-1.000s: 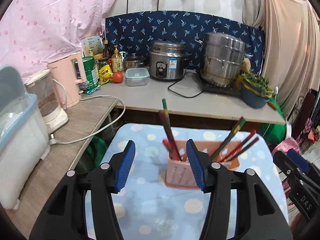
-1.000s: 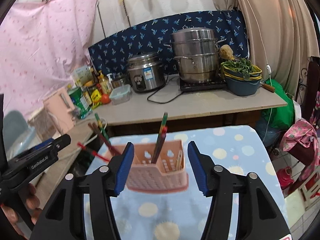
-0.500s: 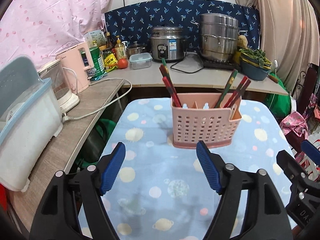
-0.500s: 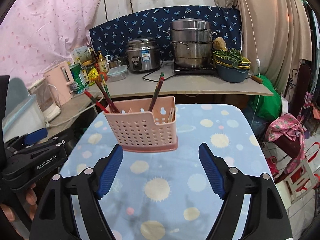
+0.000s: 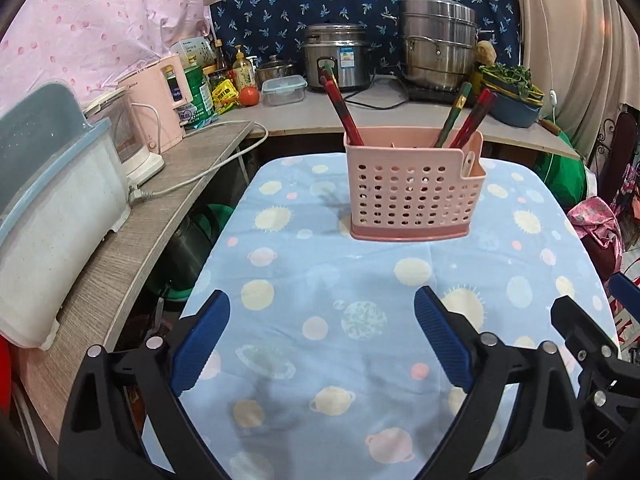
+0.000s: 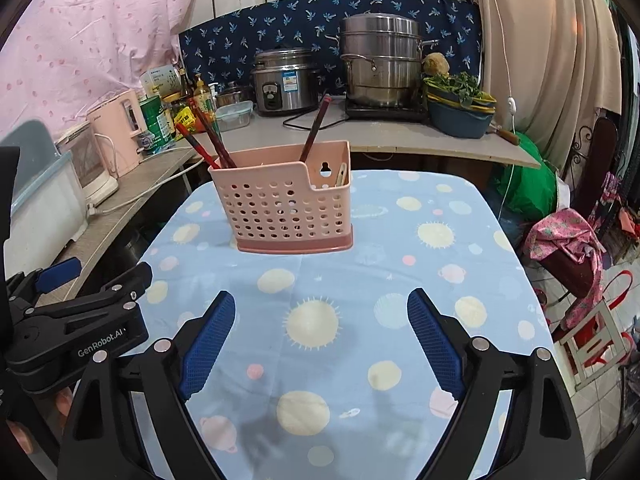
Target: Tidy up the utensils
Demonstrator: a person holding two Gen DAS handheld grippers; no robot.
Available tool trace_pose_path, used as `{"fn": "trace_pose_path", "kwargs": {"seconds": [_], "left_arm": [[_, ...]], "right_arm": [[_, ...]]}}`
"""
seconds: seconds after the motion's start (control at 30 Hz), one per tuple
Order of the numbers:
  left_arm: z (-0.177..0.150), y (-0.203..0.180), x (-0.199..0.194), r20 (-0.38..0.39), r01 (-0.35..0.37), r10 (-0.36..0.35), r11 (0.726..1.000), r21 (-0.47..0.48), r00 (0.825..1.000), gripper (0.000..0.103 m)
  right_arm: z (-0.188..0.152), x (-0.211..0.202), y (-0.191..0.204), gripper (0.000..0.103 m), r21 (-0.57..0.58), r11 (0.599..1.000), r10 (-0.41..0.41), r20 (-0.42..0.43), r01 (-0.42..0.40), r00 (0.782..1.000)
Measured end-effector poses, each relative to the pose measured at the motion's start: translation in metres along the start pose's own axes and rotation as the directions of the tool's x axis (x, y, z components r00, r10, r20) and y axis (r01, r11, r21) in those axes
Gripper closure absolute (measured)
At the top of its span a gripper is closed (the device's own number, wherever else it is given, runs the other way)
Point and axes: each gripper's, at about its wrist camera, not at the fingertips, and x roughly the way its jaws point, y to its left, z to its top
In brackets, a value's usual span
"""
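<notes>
Utensil caddy: I see the pink perforated caddy (image 5: 414, 184) standing upright on the bench, toward its far edge and roughly midway between the side edges.
Bench: it is covered by a light blue cloth (image 5: 360, 280) printed with suns and planets.
Chopsticks, left end: red and dark chopsticks (image 5: 340, 110) lean out of the caddy's left end, tips up toward the far left.
Chopsticks, right part: I count a green-and-red one and two red ones (image 5: 476, 116) leaning to the right in the left wrist view.
Small pocket: a pale utensil (image 6: 341, 174) sits low in the caddy's notched right-hand pocket; I cannot tell what kind it is.
Left gripper: my left gripper (image 5: 322, 344) hovers over the near part of the bench, jaws spread wide with nothing between them, well apart from the caddy.
Right gripper: my right gripper (image 6: 320, 338) hovers likewise over the near edge, jaws wide apart and holding nothing.
Gripper spacing: in the right wrist view the left tool sits beside the bench's near left corner.
Back counter: a rice cooker (image 5: 336, 60), a stacked steel steamer pot (image 5: 438, 40) and a pink kettle (image 5: 158, 108) stand beyond the bench.
</notes>
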Motion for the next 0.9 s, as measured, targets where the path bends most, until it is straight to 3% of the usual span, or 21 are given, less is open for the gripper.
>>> {"fn": "trace_pose_path", "kwargs": {"seconds": [0.13, 0.2, 0.9], "left_arm": [[-0.009, 0.000, 0.003, -0.022, 0.007, -0.007, 1.000, -0.006, 1.000, 0.009], [-0.012, 0.000, 0.005, -0.036, 0.014, -0.015, 1.000, -0.018, 0.999, 0.008], [-0.024, 0.006, 0.013, -0.061, -0.018, 0.016, 0.999, -0.040, 0.998, 0.008]], "right_arm": [[-0.009, 0.000, -0.001, 0.014, 0.009, 1.000, -0.011, -0.008, 0.011, 1.000], [-0.011, 0.001, -0.002, 0.006, 0.009, 1.000, -0.013, -0.018, 0.013, 1.000], [-0.021, 0.008, -0.001, 0.006, -0.012, 0.999, -0.040, -0.038, 0.039, 0.998]]}}
